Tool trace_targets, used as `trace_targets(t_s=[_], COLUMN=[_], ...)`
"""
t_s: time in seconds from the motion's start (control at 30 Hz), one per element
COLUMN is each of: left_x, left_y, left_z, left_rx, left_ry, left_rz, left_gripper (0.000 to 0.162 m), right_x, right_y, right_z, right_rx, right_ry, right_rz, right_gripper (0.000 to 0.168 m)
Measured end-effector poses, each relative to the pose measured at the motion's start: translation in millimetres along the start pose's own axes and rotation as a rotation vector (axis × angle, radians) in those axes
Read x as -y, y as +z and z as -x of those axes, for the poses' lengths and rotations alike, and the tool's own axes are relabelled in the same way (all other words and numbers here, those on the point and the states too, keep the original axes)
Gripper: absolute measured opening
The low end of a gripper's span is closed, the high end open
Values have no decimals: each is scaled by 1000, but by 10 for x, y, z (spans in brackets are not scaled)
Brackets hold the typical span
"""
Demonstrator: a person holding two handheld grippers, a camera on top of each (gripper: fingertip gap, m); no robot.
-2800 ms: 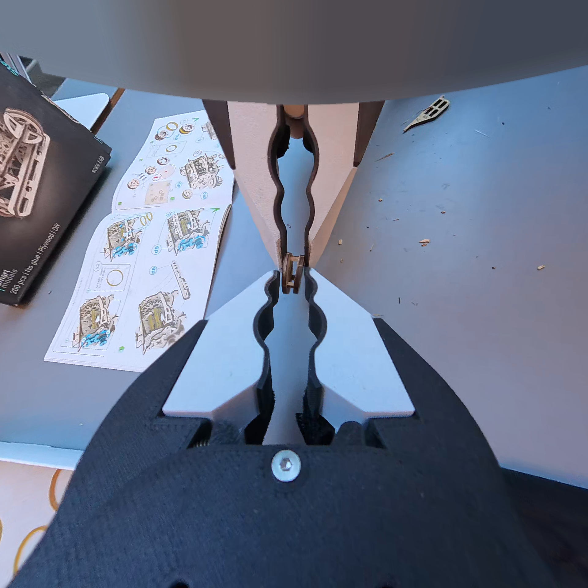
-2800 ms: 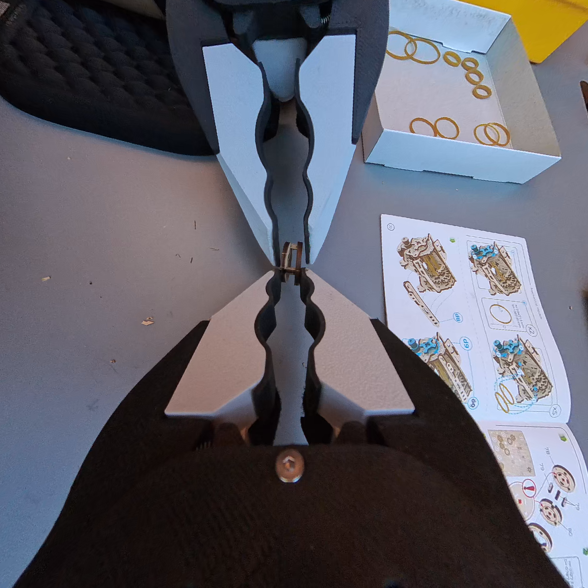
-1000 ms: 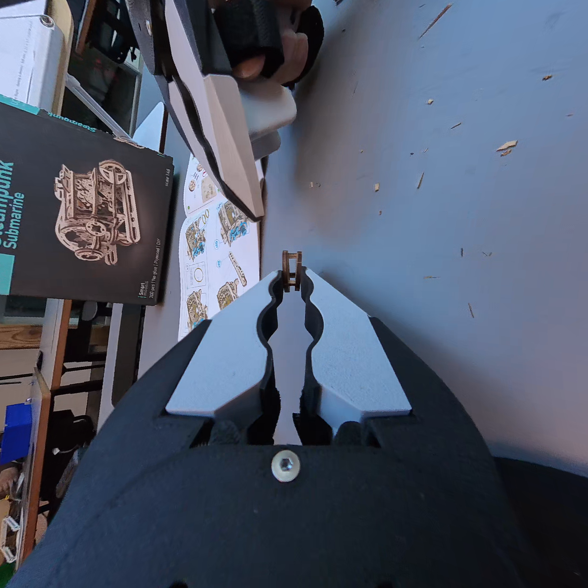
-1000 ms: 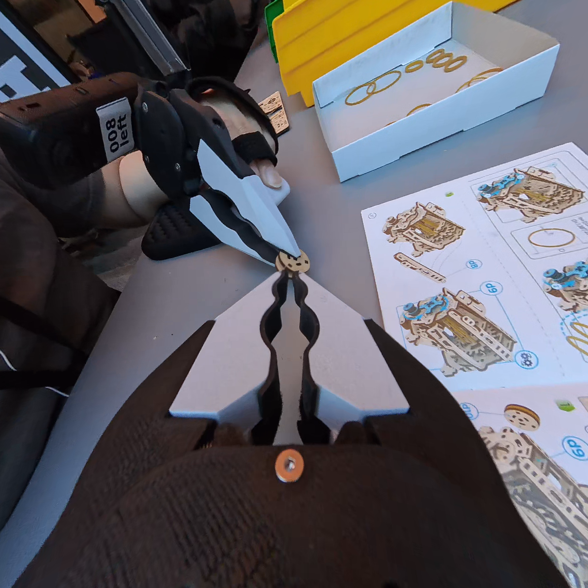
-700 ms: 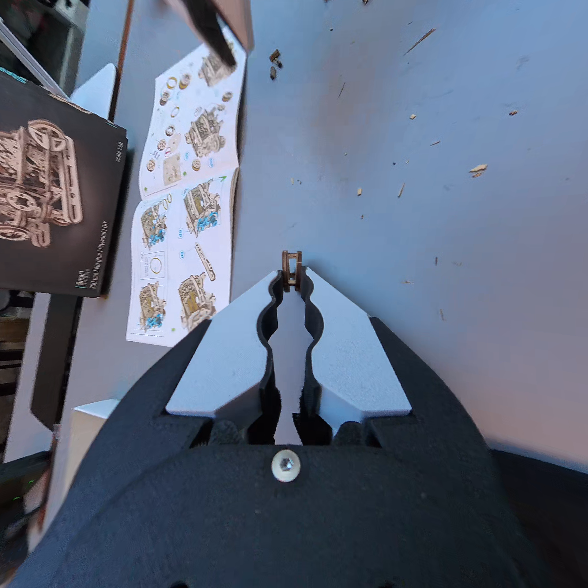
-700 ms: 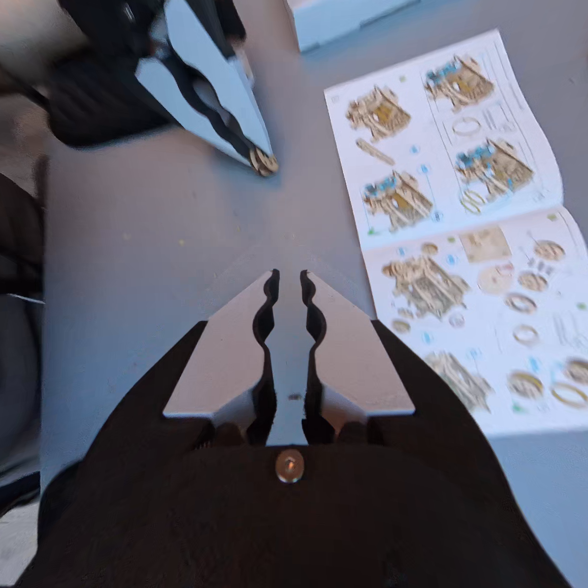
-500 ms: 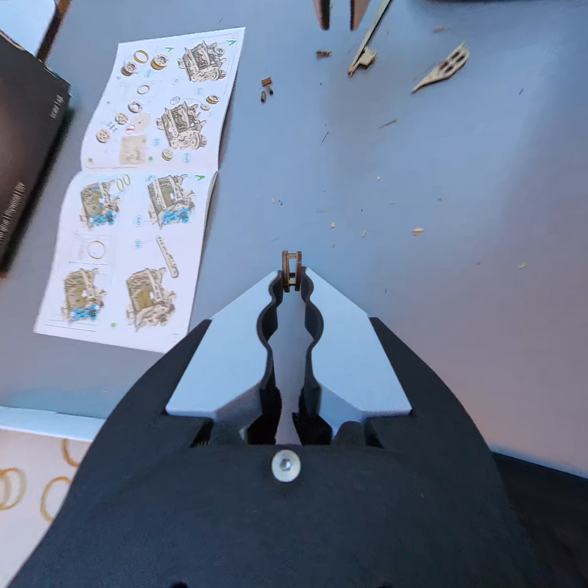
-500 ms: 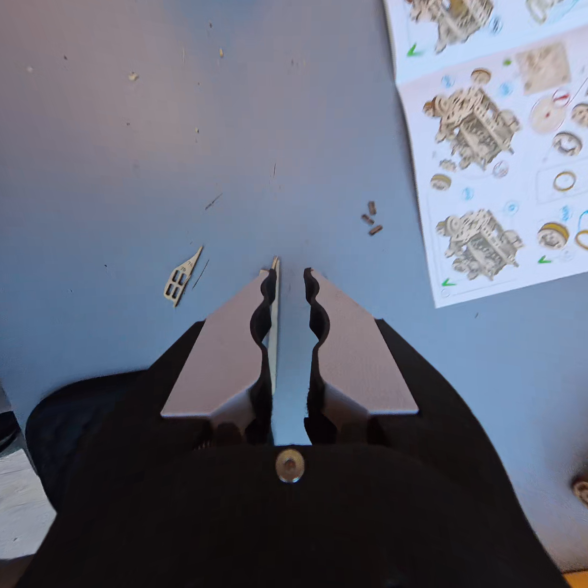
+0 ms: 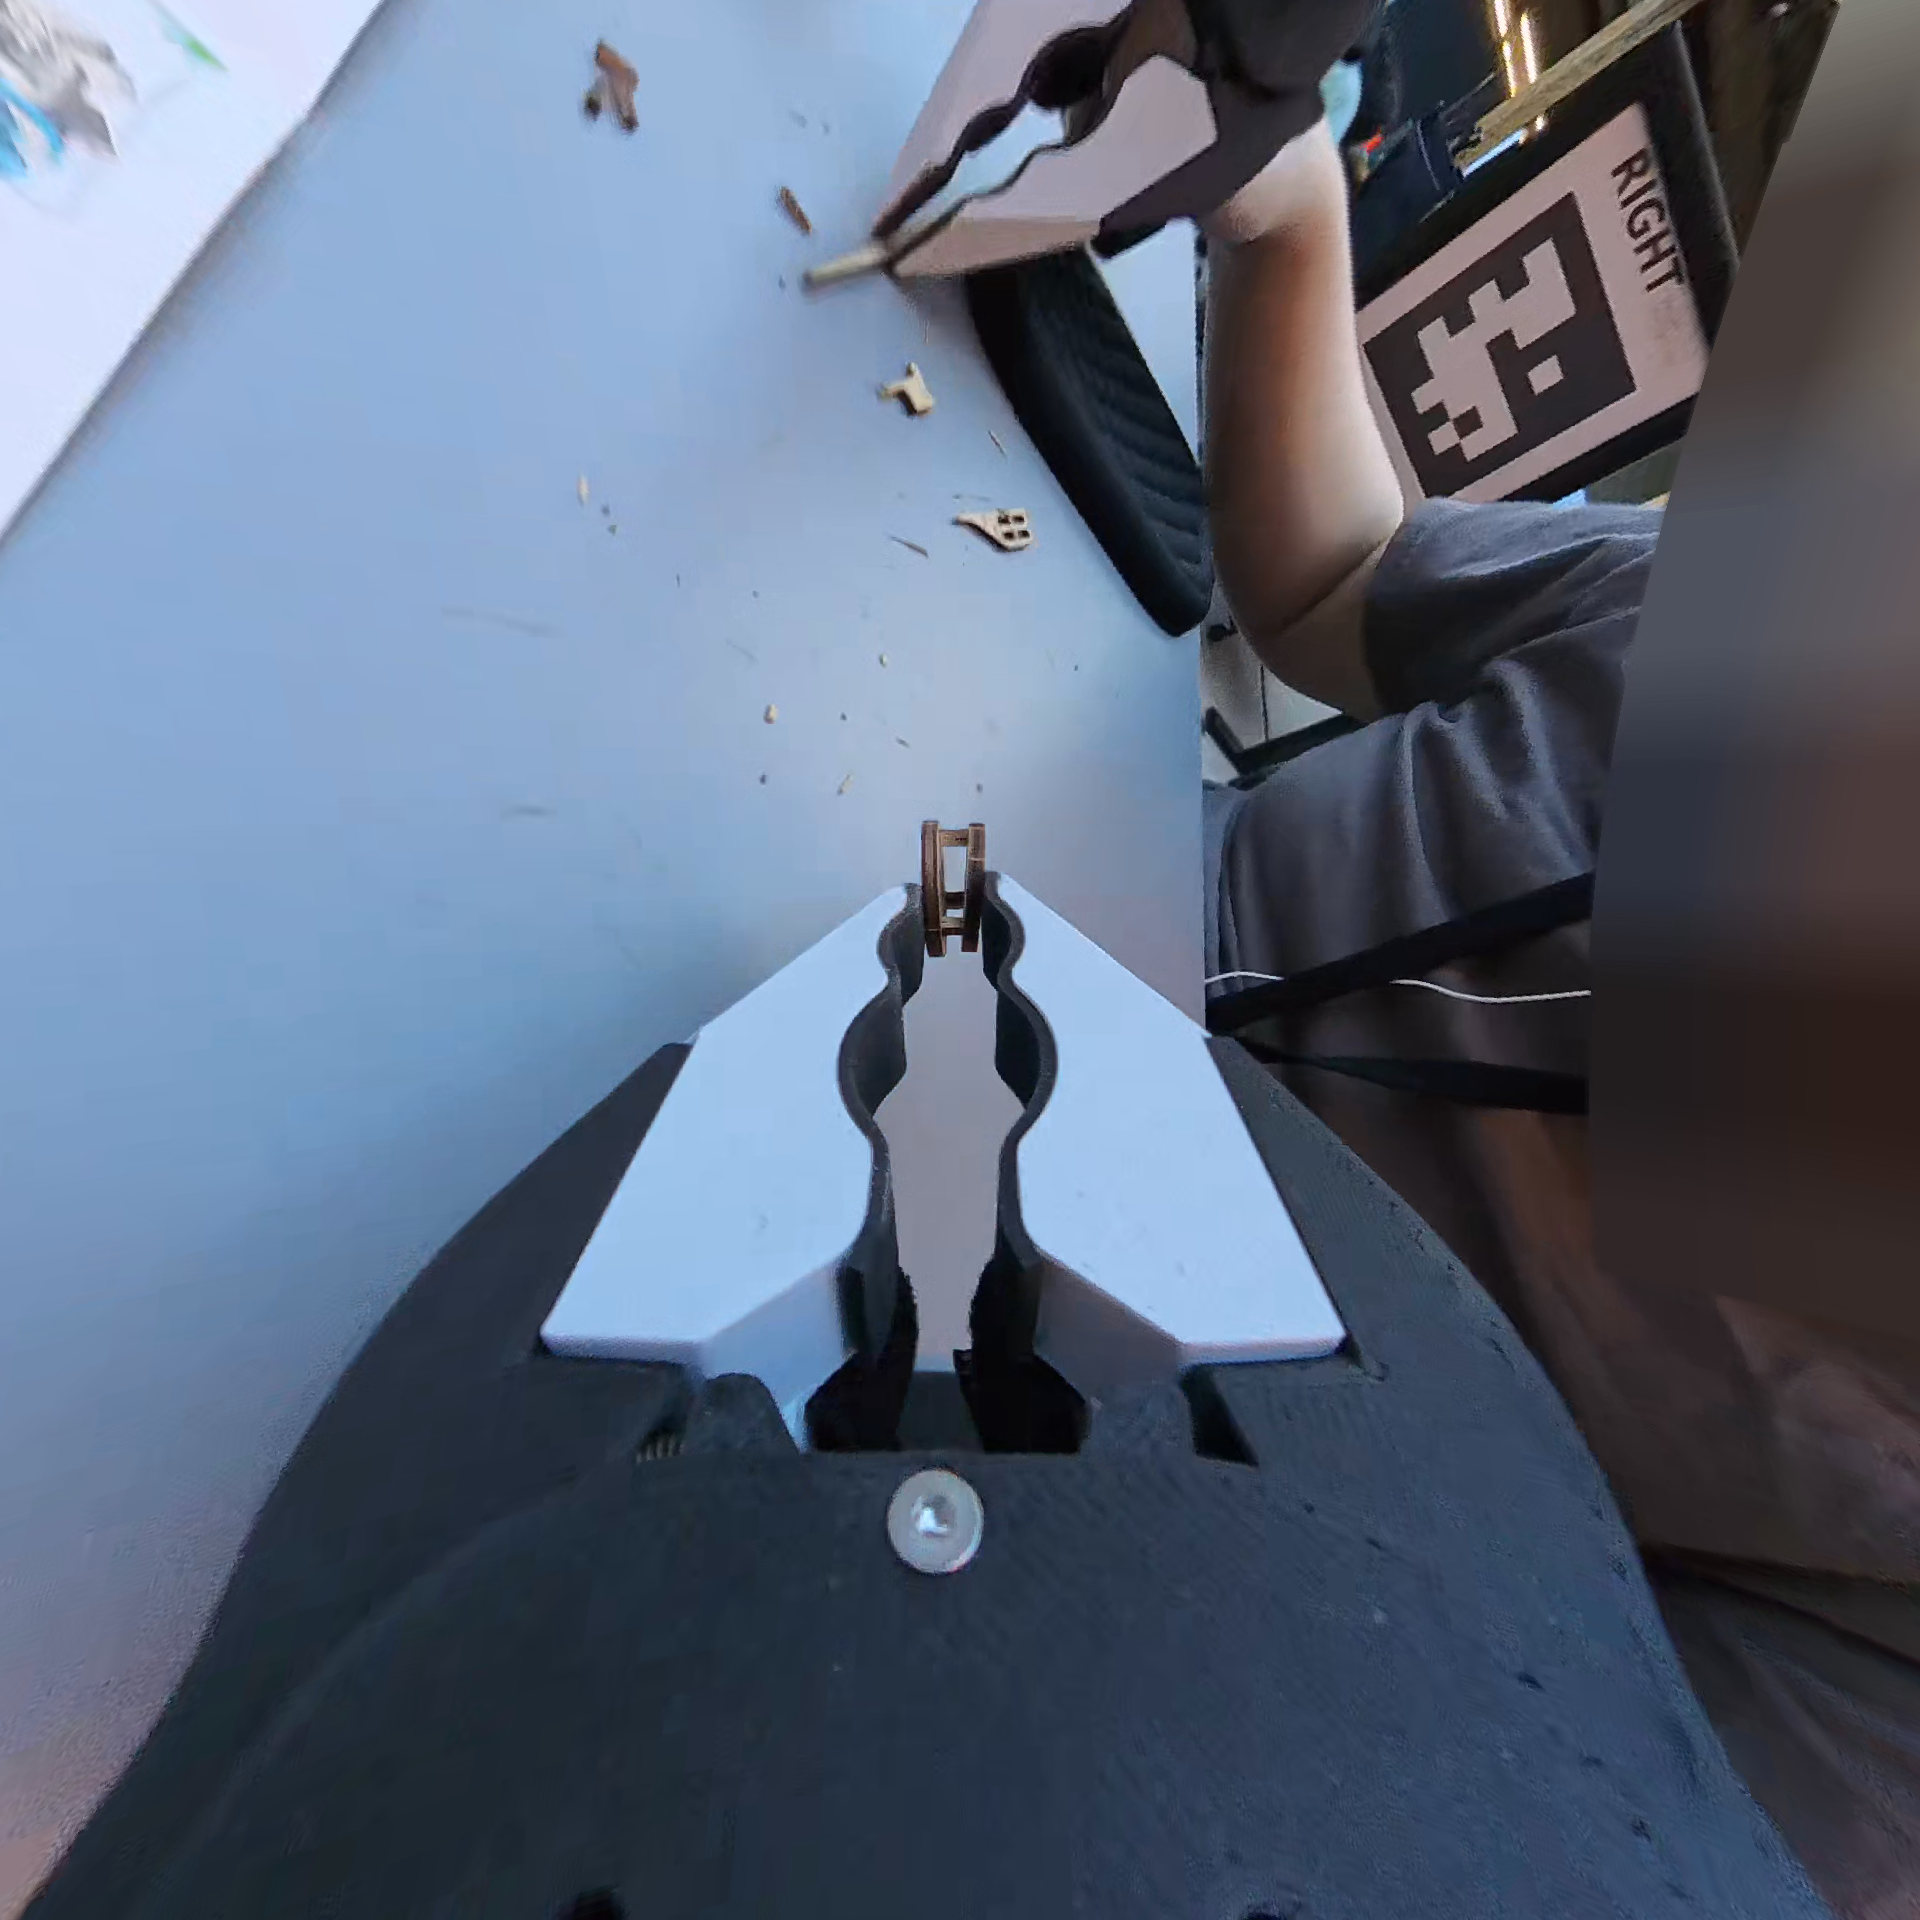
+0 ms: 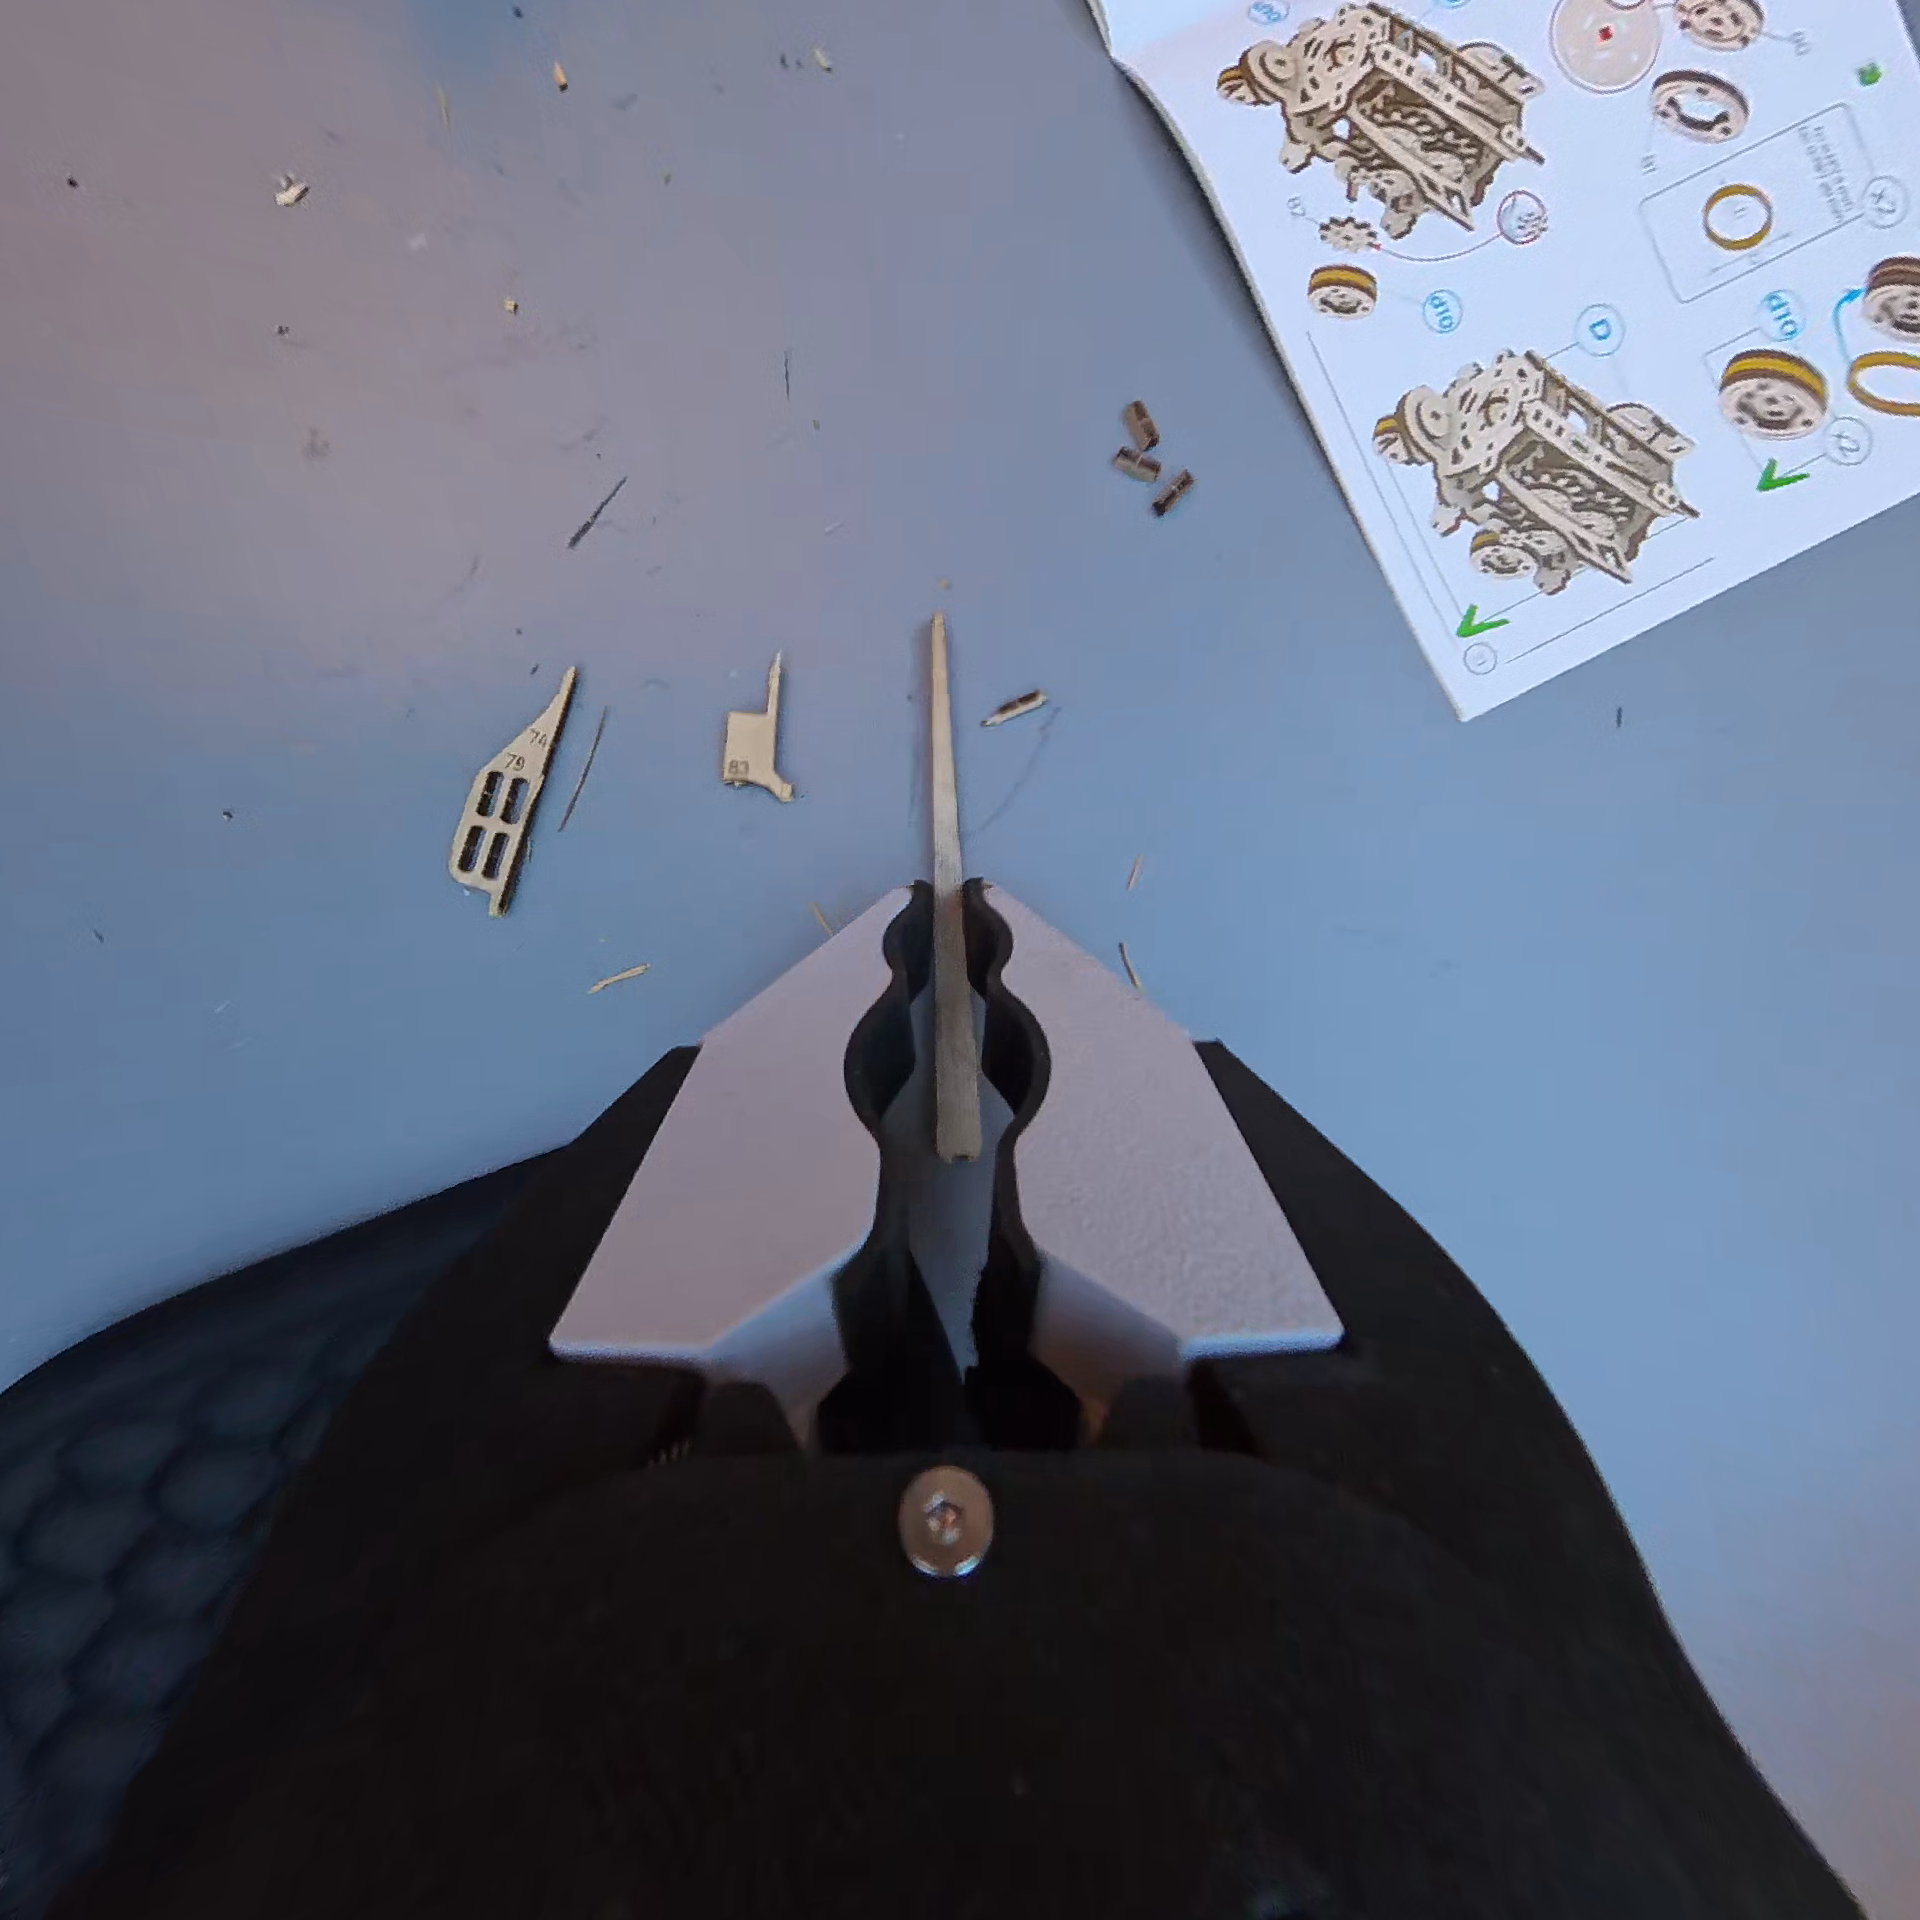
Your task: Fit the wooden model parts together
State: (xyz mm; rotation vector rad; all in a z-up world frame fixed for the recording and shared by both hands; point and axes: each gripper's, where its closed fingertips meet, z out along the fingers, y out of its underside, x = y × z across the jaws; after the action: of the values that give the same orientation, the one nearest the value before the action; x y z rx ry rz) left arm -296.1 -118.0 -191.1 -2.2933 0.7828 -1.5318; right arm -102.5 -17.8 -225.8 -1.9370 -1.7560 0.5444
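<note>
My left gripper (image 9: 953,894) is shut on a small round wooden wheel part (image 9: 952,878), seen edge-on, held above the grey table (image 9: 416,727). My right gripper (image 10: 947,891) is shut on a thin pointed wooden stick (image 10: 943,790) that juts forward past the fingertips over the table. In the left wrist view the right gripper (image 9: 894,234) shows at the top, low over the table, with the stick's end (image 9: 836,272) poking out. The two grippers are well apart.
Offcuts (image 10: 504,800) (image 10: 753,743) and several tiny brown pegs (image 10: 1143,457) lie on the table ahead of the right gripper. The instruction sheet (image 10: 1621,312) lies at the right. A black mat (image 9: 1101,436) lies at the table edge. The person's arm (image 9: 1299,499) is behind. Across from one pair of fingers to the other is roughly 25 centimetres.
The grippers, tip to tip a second ago, have parted. The right gripper opened, then shut on the wooden stick. The left gripper swung round with the wheel part still held.
</note>
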Motion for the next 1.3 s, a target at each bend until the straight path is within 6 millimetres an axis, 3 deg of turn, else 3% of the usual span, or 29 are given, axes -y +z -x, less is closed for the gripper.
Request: trace_targets(t_s=[0.07, 0.13, 0.27, 0.4, 0.53, 0.63, 0.7, 0.83, 1.1, 1.3], left_x=[-120, -183, -283, -280, -178, -98, 36, 347, 394, 341], left_y=[31, 61, 113, 123, 26, -96, -169, -245, -234, -190], left_z=[56, 82, 88, 114, 134, 217, 243, -122, -207, -166], left_rx=[11, 21, 14, 14, 62, 146, 183, -32, -82, -4], left_ry=[-32, -38, -47, -43, 26, 97, 145, 205, 257, 263], left_rz=[65, 106, 183, 198, 135, 82, 2, -212, -260, -203], left_gripper=[9, 9, 9, 13, 35, 46, 44, 26, 3, 2], right_x=[150, 468, 1148, 1469, 1525, 1598, 1716, 1897, 1950, 1898], right_y=[-16, -44, 56, 349, 605, 638, 581, 505, 533, 594], right_z=[-51, 8, 378, 715, 775, 790, 836, 955, 1051, 1091], right_rx=[-11, 39, 302, 531, 594, 667, 773, 946, 994, 1004], right_ry=[8, 37, 148, 211, 244, 336, 431, 513, 484, 413], right_rz=[-54, -170, -344, -311, -254, -289, -342, -396, -388, -326], right_gripper=[4, 4, 4, 4, 4, 4, 4, 4, 4, 5])
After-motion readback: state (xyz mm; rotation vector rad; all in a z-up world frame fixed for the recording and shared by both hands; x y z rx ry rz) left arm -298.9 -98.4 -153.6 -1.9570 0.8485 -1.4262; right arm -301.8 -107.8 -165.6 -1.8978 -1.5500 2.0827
